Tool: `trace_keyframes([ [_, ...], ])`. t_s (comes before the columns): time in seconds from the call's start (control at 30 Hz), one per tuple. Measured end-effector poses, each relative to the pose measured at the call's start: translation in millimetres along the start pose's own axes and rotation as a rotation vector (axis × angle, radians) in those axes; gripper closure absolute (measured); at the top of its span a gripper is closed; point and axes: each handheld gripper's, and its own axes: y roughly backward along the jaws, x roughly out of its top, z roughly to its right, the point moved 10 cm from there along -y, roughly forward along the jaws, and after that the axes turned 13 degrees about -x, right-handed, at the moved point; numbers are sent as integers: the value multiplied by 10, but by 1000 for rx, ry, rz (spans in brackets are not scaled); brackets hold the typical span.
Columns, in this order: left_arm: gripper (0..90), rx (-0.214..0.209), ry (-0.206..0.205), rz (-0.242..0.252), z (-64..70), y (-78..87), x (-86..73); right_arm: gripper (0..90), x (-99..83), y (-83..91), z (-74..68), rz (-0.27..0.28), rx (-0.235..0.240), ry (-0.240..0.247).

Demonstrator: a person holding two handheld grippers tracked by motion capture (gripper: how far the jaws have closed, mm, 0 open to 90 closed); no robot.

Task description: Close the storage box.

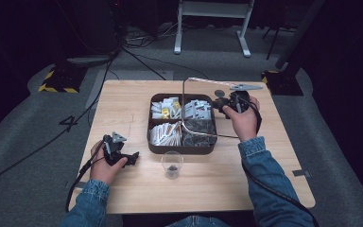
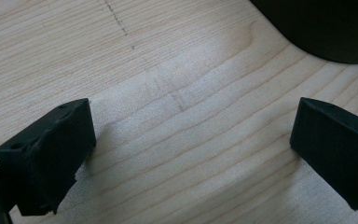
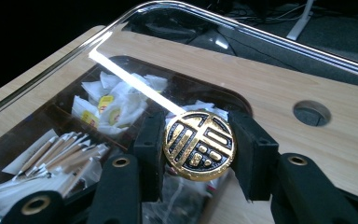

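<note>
Right gripper view: the right gripper (image 3: 198, 149) clamps the gold knob (image 3: 199, 145) of a clear lid (image 3: 121, 28) over the compartment box (image 1: 154, 142), at the worktop's (image 1: 123, 94) twelve o'clock. It looks rigid, slippery, breakable. The left gripper (image 2: 191, 140) gapes empty.

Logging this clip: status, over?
Right gripper shut on gold knob, clear lid raised over compartment box. Left gripper open, on table. Nothing in the way.

A compartmented tray (image 1: 152, 142) sits at the table's (image 1: 123, 99) centre — a glass (image 1: 172, 164) just beside it at six o'clock, a table hole (image 1: 220, 93) at two o'clock.
</note>
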Motion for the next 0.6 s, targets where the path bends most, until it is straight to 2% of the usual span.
trace_keyframes([
  [0.33, 3, -19, -24, -7, 0, -9, 9, 587, 85, -232, -446, -24, 42, 17],
  [0.6, 2, -18, -20, -6, 10, -7, 2, 587, 109, -391, -704, -45, 64, 43],
])
